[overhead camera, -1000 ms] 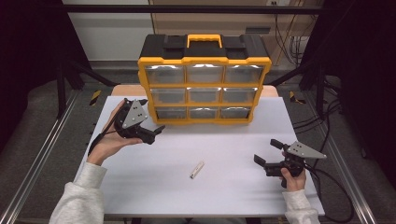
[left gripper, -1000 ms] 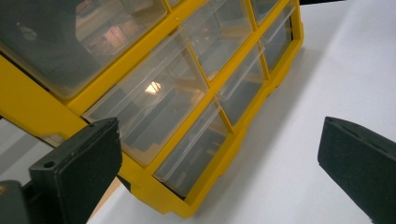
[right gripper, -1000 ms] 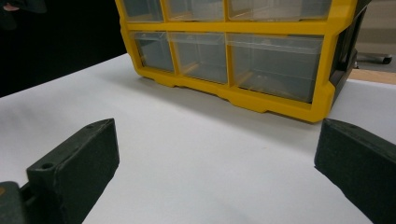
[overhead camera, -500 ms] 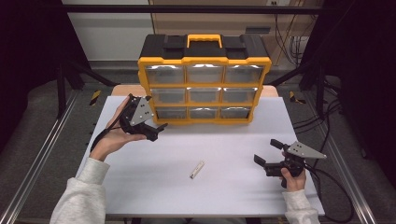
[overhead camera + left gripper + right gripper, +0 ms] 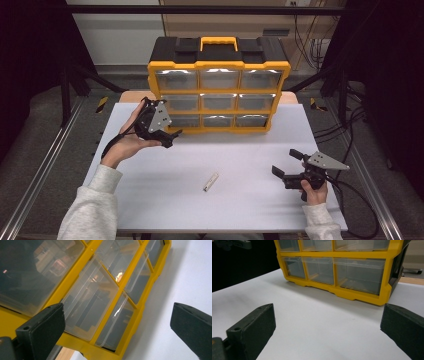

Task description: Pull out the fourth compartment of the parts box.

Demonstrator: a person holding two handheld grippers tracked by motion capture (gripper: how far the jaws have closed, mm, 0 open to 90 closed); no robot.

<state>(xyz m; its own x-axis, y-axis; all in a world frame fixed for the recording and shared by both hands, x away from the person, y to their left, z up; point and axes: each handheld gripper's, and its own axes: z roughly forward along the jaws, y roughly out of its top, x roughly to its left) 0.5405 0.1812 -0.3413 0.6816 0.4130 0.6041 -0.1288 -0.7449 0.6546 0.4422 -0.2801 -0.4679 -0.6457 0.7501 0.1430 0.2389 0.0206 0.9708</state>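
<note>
Both grippers stand with jaws spread and nothing between them. Since the earlier frames the left gripper (image 5: 167, 137) has travelled up and toward the yellow drawer cabinet (image 5: 218, 65), and now sits just beside its lower left corner, near the bottom-left drawer (image 5: 181, 120); the right gripper (image 5: 282, 166) has stayed where it was, low over the white table (image 5: 165, 200) at the right, well apart from the cabinet. A small pale stick-like piece (image 5: 211, 181) lies unmoved on the table between the two hands.

The cabinet is hard plastic: a yellow frame, a black top with a yellow handle (image 5: 218, 42), and three rows of clear, glossy, box-shaped drawers. The table surface is matte and smooth. Each jaw is a blocky black pad with a dull, slightly grainy face.

From the left gripper view the cabinet tilts steeply and the clear drawer fronts (image 5: 90, 300) show their thin raised lips and reflections, detail lost from above. The right gripper view looks flat across the table at the cabinet's lower rows (image 5: 359, 275) and catches the left gripper far off at the top left corner. The high view alone gives both hands, the grey sleeves and the small piece.
</note>
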